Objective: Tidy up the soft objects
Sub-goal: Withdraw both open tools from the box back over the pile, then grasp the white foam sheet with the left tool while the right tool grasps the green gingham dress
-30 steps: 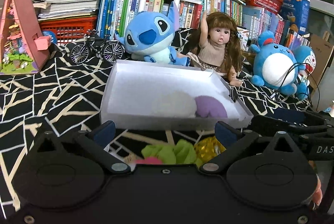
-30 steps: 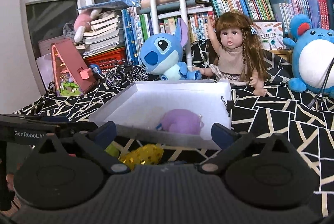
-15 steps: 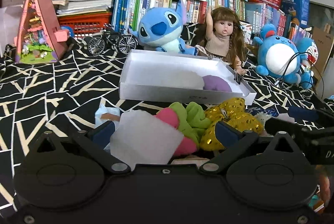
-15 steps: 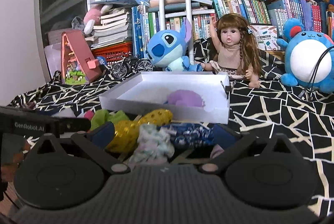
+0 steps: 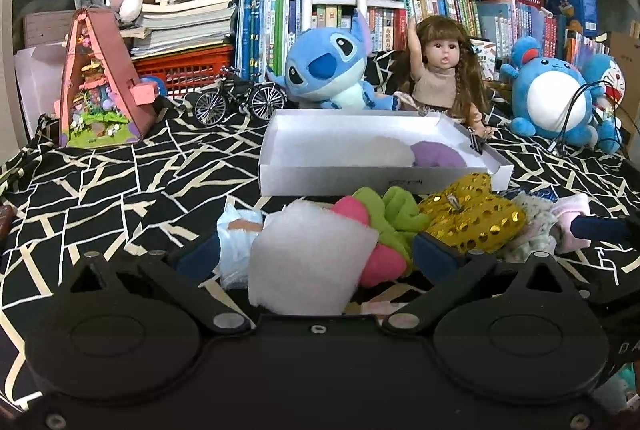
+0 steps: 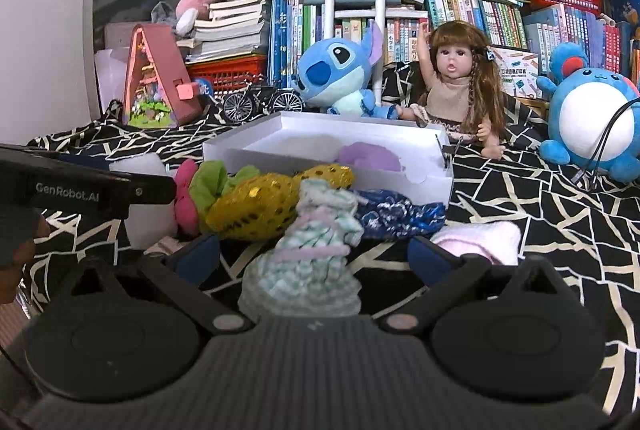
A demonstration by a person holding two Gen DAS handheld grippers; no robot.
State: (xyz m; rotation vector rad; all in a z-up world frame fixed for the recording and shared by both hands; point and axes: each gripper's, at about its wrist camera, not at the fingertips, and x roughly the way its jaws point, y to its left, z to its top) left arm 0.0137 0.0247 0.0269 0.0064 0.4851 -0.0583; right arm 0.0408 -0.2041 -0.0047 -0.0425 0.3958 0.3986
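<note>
A white box (image 5: 376, 181) (image 6: 424, 185) on the black patterned cloth holds a white soft piece (image 5: 380, 151) and a purple one (image 5: 436, 155) (image 6: 368, 157). In front of it lies a heap of soft things: a white fluffy pad (image 5: 308, 262), a pink and green piece (image 5: 384, 226) (image 6: 200, 189), a gold sequin piece (image 5: 472, 222) (image 6: 272, 201), a pale green patterned cloth (image 6: 316, 246), a blue cloth (image 6: 396, 213) and a pink cloth (image 6: 480, 242). My left gripper (image 5: 316, 254) is open around the white pad. My right gripper (image 6: 314, 254) is open around the patterned cloth.
Behind the box sit a blue Stitch plush (image 5: 328, 65), a doll (image 5: 440, 69), a round blue plush (image 5: 552, 97), a model bicycle (image 5: 240, 101) and a pink toy house (image 5: 96, 81), before shelves of books. The left gripper's arm (image 6: 80, 189) crosses the right wrist view.
Both grippers have pulled back from the box toward the near side. The heap of soft things has come into view between their fingers.
</note>
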